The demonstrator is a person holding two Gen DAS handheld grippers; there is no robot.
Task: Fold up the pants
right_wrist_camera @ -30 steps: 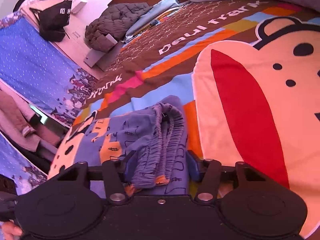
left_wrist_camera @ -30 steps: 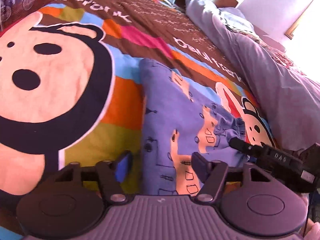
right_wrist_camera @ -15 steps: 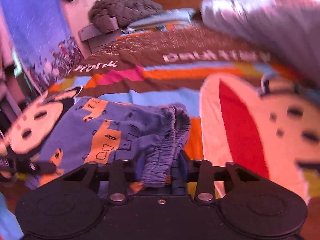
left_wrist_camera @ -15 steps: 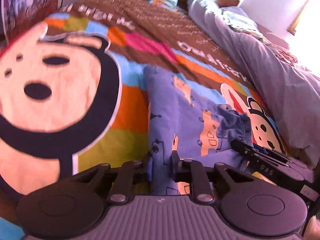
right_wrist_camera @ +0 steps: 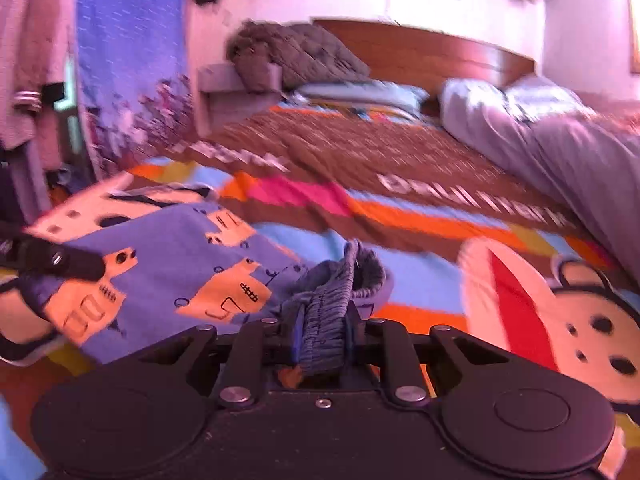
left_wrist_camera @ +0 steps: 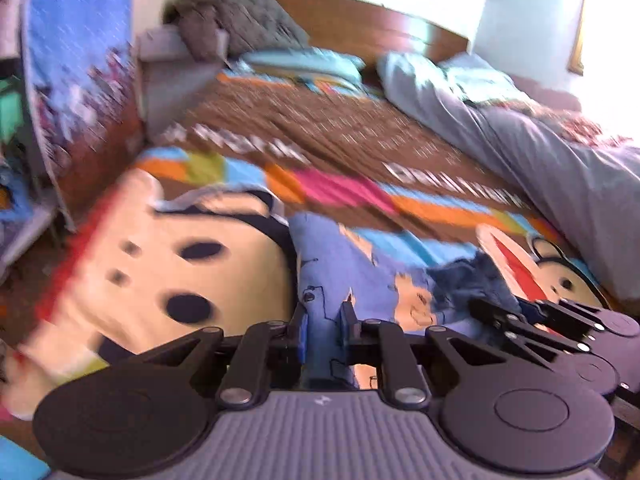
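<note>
The blue pants (right_wrist_camera: 192, 264), printed with orange cartoon vehicles, lie spread across the cartoon-monkey bedspread (left_wrist_camera: 172, 276) near the foot of the bed, and you have both ends of them pinched. Your right gripper (right_wrist_camera: 322, 336) is clamped on the gathered elastic waistband (right_wrist_camera: 340, 296), which bunches up in ridged folds between the two fingers and rises just above them. Your left gripper (left_wrist_camera: 323, 326) is closed on a fold of the blue cloth at the opposite edge of the pants, the fabric running up between its fingers. In the left wrist view your right gripper sits just to the right, beside the crumpled waistband; in the right wrist view the tip of your left gripper shows at the far left edge, resting against the printed cloth. Beyond the pants, the bedspread's brown band with white lettering stretches toward the wooden headboard (right_wrist_camera: 432, 56). A grey quilt (left_wrist_camera: 540, 152) lies heaped along the right side, and a dark padded jacket (right_wrist_camera: 292, 56) rests on the bedside unit. Both views are blurred.
</note>
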